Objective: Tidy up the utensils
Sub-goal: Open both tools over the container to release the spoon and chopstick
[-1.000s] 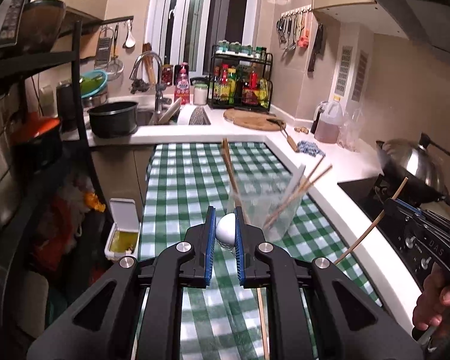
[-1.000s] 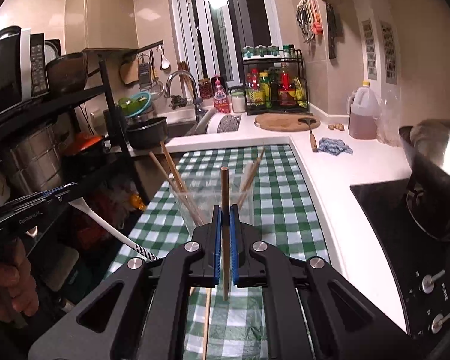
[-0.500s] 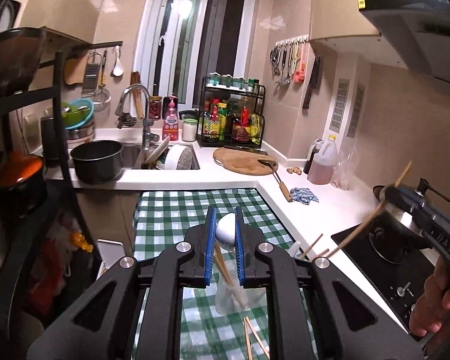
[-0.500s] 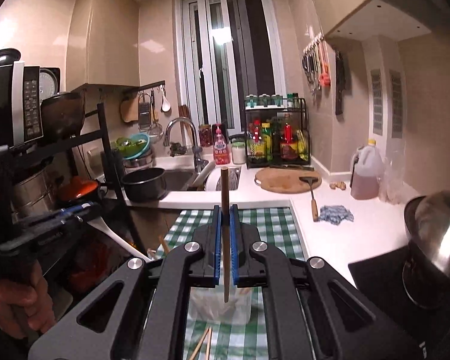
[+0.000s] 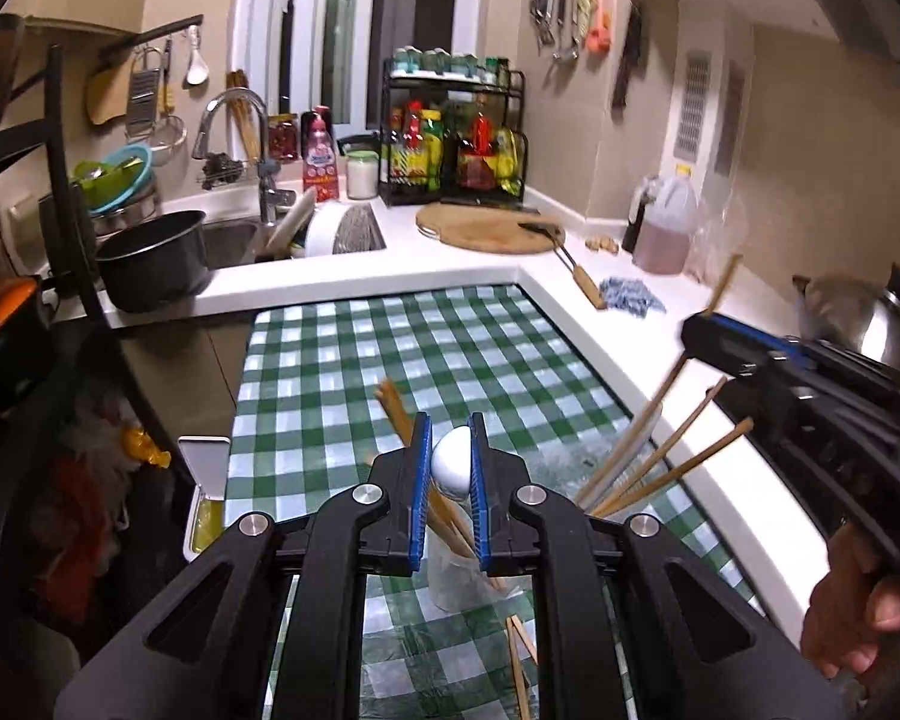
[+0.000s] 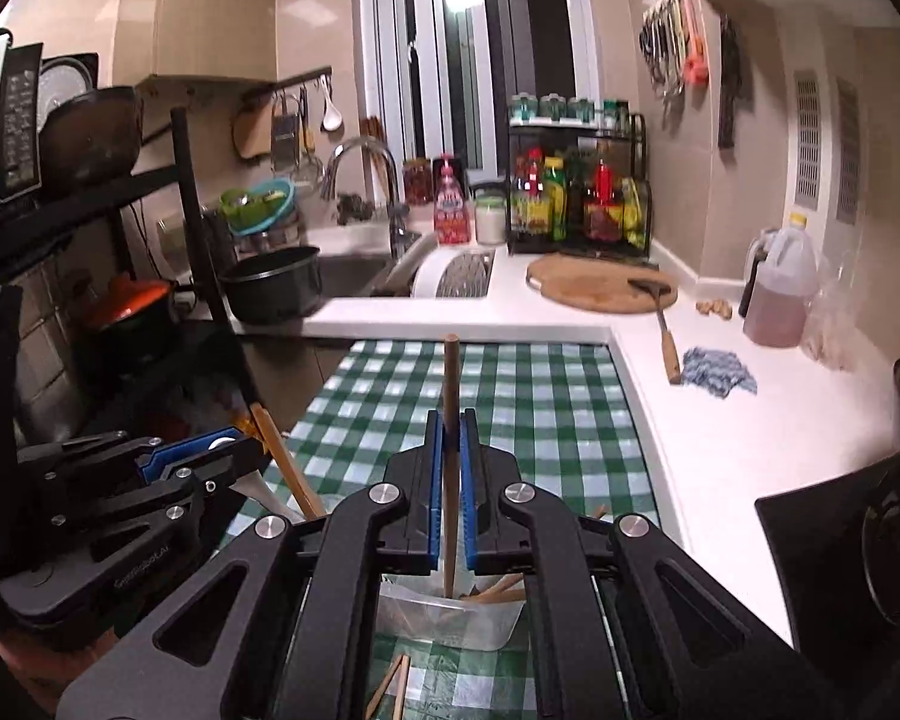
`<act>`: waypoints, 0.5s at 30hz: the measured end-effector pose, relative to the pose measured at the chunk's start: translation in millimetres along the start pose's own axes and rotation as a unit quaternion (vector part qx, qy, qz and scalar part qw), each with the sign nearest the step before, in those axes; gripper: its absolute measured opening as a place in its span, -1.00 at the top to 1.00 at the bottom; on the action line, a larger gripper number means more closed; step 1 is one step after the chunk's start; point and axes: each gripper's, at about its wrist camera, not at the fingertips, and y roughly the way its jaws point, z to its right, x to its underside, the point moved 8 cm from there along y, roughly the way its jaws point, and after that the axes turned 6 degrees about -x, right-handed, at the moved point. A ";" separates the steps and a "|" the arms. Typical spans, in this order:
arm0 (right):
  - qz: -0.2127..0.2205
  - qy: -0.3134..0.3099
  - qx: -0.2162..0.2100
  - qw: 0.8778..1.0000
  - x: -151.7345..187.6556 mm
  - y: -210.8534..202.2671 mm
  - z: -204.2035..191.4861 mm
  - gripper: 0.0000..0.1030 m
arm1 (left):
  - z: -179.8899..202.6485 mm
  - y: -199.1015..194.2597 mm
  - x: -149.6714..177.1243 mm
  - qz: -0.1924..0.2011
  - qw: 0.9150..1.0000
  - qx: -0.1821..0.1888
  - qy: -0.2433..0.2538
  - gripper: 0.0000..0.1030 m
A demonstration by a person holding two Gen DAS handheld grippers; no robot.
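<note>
My left gripper (image 5: 450,468) is shut on a white spoon (image 5: 452,462), held above a clear plastic cup (image 5: 468,582) that holds several wooden chopsticks (image 5: 660,456). My right gripper (image 6: 451,468) is shut on one wooden chopstick (image 6: 450,384), held upright with its lower tip just inside the same cup (image 6: 450,618). The right gripper also shows in the left wrist view (image 5: 744,348) at the right, and the left gripper shows in the right wrist view (image 6: 198,456) at the left. Loose chopsticks (image 5: 519,654) lie on the checked cloth beside the cup.
A green checked cloth (image 5: 402,360) covers the table. A white counter (image 5: 570,276) runs behind and right, with a cutting board (image 5: 486,228), a blue rag (image 5: 630,297), an oil jug (image 5: 663,234) and a steel wok (image 5: 858,324). A black pot (image 5: 150,264) sits by the sink. A black shelf rack (image 6: 90,240) stands left.
Both grippers have dropped down over the cup after being lifted. The chopstick's lower tip now reaches into the cup. Both stay shut on their utensils.
</note>
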 end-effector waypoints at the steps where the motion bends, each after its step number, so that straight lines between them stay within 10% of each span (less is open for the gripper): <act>1: -0.005 0.000 0.000 1.000 4.5 5.0 0.3 0.89 | 2.8 3.1 2.3 -0.004 1.000 0.001 0.004 0.77; 15: -0.033 0.008 0.013 0.999 27.8 20.3 11.3 0.67 | 9.7 16.6 16.6 -0.019 1.000 -0.008 0.009 0.66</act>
